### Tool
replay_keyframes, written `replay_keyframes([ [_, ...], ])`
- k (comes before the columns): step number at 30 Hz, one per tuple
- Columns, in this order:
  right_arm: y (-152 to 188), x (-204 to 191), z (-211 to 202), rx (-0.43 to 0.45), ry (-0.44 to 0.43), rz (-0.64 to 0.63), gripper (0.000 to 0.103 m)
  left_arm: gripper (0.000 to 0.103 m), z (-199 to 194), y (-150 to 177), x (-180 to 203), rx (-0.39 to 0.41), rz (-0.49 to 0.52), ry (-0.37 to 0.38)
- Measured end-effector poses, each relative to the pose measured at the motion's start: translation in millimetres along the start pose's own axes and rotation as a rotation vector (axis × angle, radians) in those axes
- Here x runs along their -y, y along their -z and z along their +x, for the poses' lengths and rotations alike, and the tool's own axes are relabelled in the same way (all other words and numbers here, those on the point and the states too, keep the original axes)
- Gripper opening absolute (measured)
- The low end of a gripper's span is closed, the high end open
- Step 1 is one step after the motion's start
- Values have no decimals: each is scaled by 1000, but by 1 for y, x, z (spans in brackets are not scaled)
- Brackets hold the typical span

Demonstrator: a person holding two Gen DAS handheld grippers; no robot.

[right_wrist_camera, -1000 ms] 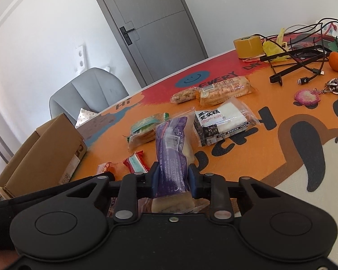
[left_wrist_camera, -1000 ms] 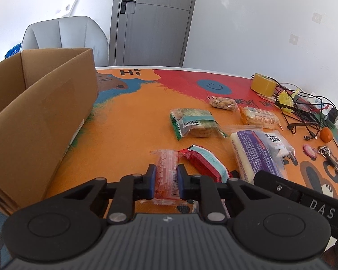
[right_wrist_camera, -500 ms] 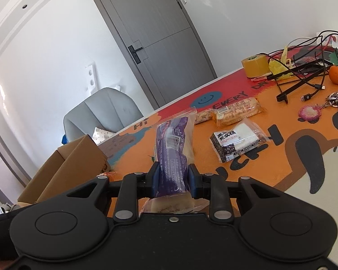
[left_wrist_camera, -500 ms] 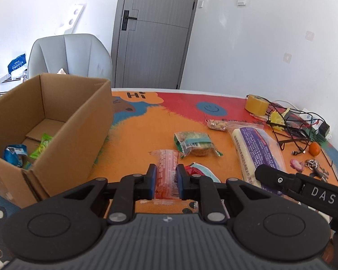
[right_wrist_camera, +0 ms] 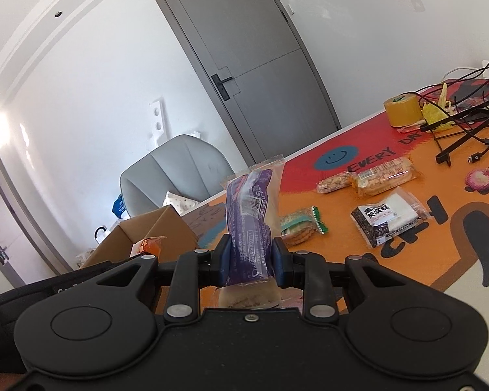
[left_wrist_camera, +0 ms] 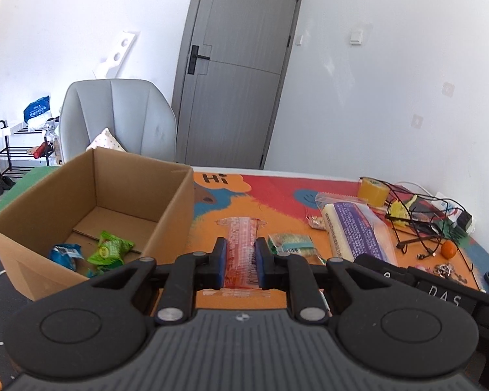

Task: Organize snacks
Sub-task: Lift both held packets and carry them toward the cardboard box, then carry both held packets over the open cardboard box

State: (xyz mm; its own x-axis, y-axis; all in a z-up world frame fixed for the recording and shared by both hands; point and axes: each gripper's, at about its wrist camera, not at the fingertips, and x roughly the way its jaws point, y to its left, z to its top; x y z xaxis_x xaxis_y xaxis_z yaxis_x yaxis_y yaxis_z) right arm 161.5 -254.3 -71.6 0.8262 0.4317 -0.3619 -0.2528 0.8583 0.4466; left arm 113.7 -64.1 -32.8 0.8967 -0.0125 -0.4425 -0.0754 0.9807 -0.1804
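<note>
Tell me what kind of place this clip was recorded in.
Probably a room in a home: a grey door, an upholstered grey chair and a shoe rack by the wall, plus a table with a colourful cartoon cover.

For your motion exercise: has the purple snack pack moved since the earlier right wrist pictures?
Yes. The purple pack, clamped in the right gripper, rose off the table; its top now overlaps the wall.

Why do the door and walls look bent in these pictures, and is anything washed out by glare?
Left wrist view: fisheye lens bows the door and darkens the corners; the cardboard box and red snack packet are sharp and evenly lit. Right wrist view: the door curves more, and bright glare whitens the wall at the left edge; the purple packet stays clear.
</note>
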Motion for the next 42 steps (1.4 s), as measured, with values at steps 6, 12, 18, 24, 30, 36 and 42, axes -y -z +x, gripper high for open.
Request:
replay_keyframes([
  [6,-2,-18,5,4,-27,-9,27,17,-12,-10,-18,31,-22,-18],
  [12,-3,-39,17,-7,-60,-30,27,17,-20,-20,-45,63,-57,-41],
  [18,-2,-63,30,-24,-91,-65,27,17,-20,-28,-76,82,-100,-89],
  [24,0,-87,47,-57,-122,-85,27,17,-12,-31,-102,73,-135,-125],
  [30,2,-108,59,-74,-143,-106,27,18,0,-33,-122,30,-181,-116],
  [36,3,-123,73,-97,-148,-115,27,21,-8,-33,-139,45,-209,-124],
  [42,8,-138,83,-115,-154,-126,27,24,-20,-32,-157,61,-237,-154],
])
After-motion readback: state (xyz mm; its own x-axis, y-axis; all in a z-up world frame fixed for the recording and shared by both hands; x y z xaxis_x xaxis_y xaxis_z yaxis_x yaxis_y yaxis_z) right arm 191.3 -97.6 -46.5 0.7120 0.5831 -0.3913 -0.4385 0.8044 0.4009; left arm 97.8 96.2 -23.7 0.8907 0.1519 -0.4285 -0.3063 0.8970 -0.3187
